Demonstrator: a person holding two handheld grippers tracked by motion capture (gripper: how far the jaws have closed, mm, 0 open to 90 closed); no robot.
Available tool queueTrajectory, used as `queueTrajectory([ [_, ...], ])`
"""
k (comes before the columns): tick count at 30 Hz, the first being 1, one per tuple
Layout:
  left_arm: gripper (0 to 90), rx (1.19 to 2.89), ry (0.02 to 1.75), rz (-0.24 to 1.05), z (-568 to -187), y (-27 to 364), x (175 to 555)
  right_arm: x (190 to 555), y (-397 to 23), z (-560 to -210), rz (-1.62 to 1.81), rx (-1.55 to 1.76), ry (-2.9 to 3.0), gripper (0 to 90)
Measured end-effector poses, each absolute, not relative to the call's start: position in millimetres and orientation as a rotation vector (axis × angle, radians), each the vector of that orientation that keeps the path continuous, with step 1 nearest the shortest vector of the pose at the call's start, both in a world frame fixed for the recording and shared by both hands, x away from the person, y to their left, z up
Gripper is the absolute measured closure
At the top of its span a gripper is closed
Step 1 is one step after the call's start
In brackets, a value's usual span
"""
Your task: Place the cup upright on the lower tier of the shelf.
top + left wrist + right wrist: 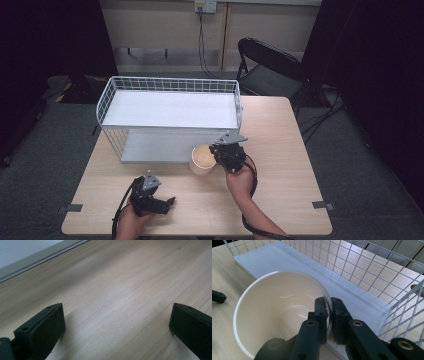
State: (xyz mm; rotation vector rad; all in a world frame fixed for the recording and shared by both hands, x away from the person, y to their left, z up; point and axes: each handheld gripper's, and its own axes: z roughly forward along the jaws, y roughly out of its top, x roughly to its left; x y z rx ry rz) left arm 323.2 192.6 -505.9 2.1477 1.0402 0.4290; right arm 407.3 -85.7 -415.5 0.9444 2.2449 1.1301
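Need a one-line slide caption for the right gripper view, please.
Right tool shut on the rim of the cream bowl, beside the white wire rack.

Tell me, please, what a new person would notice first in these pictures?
First, the cream bowl near the table's middle: the right gripper has its jaws shut on the rim, one inside and one outside. Just behind it stands the white wire rack with two shelves. The left gripper rests near the front edge of the wooden table, jaws open over bare wood.

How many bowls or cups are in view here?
1. A cream bowl stands on the table just in front of the white wire rack, its rim pinched by the right gripper.
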Motion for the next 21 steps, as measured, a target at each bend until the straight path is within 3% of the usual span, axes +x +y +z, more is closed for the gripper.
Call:
queueTrajectory([
  [21, 0.0, 2.147, 1.04, 0.429, -505.9, 192.6, 323.2, 414.2, -66.6, -414.5, 1.09, 0.928, 2.181, 84.2],
])
